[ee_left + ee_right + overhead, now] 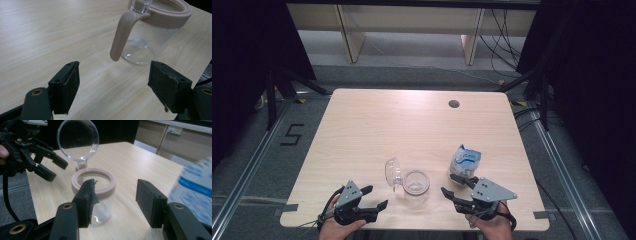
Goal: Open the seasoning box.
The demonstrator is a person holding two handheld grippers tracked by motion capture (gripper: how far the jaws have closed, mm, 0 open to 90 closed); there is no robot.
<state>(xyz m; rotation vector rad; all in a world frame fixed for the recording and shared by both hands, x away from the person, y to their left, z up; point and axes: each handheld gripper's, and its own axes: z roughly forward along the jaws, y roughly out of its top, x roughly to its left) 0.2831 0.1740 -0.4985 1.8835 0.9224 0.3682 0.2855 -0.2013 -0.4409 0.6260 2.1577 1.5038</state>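
Jar [416, 187], clear glass w/ pinkish rim, upright near table's [412, 125] near edge, about mid-width; round clear lid [392, 172] flipped up on jar's left side, standing open. Pinkish handle [122, 35] curving down jar's side, seen close in left gripper view, facing left gripper.

Left gripper [378, 197] at near-left, held by hand [339, 230] coming in from bottom edge, forearm low, body lying roughly level, jaws aimed right & slightly far toward jar. Jaws wide apart, nothing between them, short of handle, not touching. Seen also in right gripper view at upper left [51, 167], beyond lid, jaws spread.

Right gripper [451, 183] at near-right, held by hand [492, 227] from bottom edge, lying about level, jaws aimed left & far, toward gap between jar and blue-white packet [464, 160]. Jaws partly open, empty; jar's rim [93, 182] behind left pad in right gripper view, no contact visible. Packet standing just far-right of right gripper's tips, near but apart from jar; blurred at right edge of right gripper view [195, 192].

Grommet hole [454, 104] at far right of table.
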